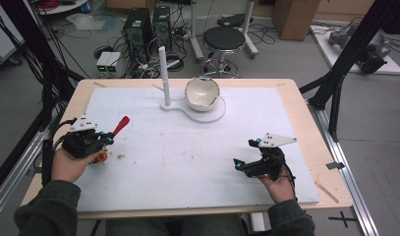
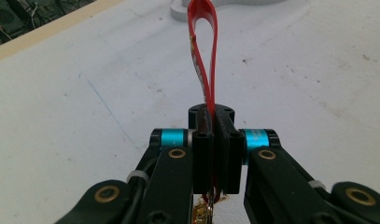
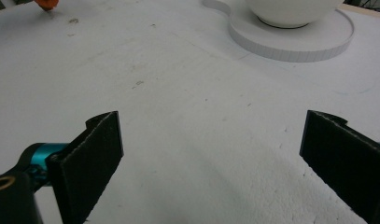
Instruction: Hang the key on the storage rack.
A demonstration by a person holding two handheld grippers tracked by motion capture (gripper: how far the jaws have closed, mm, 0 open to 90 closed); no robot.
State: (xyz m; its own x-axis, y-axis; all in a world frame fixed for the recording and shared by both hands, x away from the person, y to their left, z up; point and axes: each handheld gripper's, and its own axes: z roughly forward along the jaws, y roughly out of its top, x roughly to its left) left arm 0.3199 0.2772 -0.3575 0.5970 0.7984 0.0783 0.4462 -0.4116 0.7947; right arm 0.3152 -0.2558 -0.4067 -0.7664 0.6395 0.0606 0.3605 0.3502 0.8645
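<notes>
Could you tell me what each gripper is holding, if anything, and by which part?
The left gripper pinches a red strap loop near its lower end; the right gripper is open, holding nothing.

The red strap (image 2: 204, 56) looks like smooth, slightly glossy plastic or coated ribbon. The left hand-held gripper (image 2: 214, 126) is matt black plastic with glossy teal metal-looking collars and brass-coloured rivets. The right hand-held gripper (image 3: 211, 158) has finely ribbed, matt black pads. The desk (image 1: 305, 113) shows pale wood at its edges under a rough, scuffed white foam-like sheet (image 1: 187, 157). The bowl (image 1: 202, 93) is glossy white, ceramic-looking.
</notes>
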